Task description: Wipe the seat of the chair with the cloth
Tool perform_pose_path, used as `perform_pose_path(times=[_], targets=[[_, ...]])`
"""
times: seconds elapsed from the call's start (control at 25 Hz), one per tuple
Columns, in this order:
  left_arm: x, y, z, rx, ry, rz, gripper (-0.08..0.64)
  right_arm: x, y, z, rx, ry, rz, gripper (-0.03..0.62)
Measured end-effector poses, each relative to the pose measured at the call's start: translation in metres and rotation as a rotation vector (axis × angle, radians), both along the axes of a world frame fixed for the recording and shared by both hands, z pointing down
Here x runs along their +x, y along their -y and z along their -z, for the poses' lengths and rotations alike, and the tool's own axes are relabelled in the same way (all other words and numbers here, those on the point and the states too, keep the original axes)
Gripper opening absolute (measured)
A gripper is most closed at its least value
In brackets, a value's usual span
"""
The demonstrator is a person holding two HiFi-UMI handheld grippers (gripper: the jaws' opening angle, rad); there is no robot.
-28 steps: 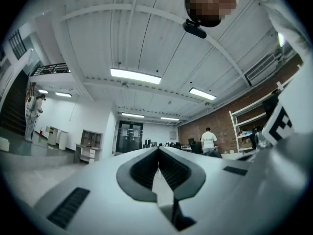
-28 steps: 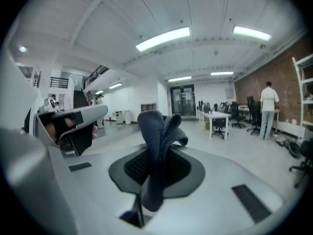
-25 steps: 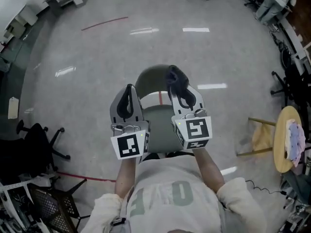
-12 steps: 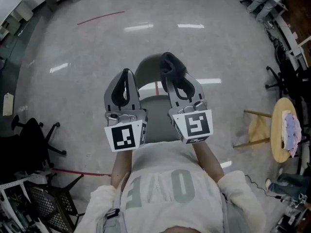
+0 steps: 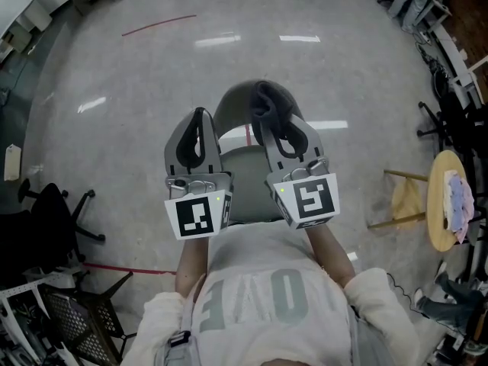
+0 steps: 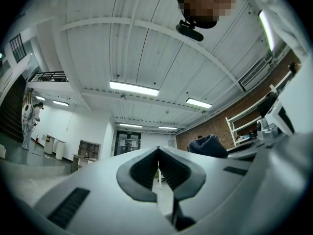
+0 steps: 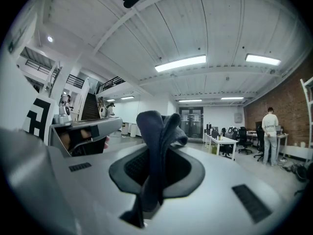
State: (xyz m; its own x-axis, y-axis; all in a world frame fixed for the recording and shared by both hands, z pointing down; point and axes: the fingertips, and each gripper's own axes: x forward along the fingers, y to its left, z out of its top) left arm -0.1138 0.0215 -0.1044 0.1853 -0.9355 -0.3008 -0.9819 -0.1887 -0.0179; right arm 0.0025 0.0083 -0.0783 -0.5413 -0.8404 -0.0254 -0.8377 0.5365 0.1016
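**A bright, open work hall**

A grey floor [image 5: 114,75] reflects the strip lights [image 6: 133,88]. Well beyond the fingers [image 5: 180,147] of the left gripper [image 5: 200,114] runs a red floor line [image 5: 158,25]; far to their left stands a black office chair [image 5: 53,219]. Far right of the fingers [image 5: 303,139] of the right gripper [image 5: 273,125] sits a round wooden stool [image 5: 436,236]. A brick wall [image 7: 293,106] flanks white desks [image 7: 225,143].

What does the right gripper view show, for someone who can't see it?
A dark blue soft cloth stands up, pinched between the jaws of the grey right hand-held gripper. Behind it is a big white room with long ceiling lights and a person in a white top standing far at the right.
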Motion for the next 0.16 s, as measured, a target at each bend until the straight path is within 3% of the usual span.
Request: perform_pose_path(times=[0.16], targets=[[-0.0107, -0.0032, -0.0030, 0.005, -0.007, 0.008, 0.015, -0.0061, -0.0016, -0.0010, 0.004, 0.007, 0.004, 0.057]])
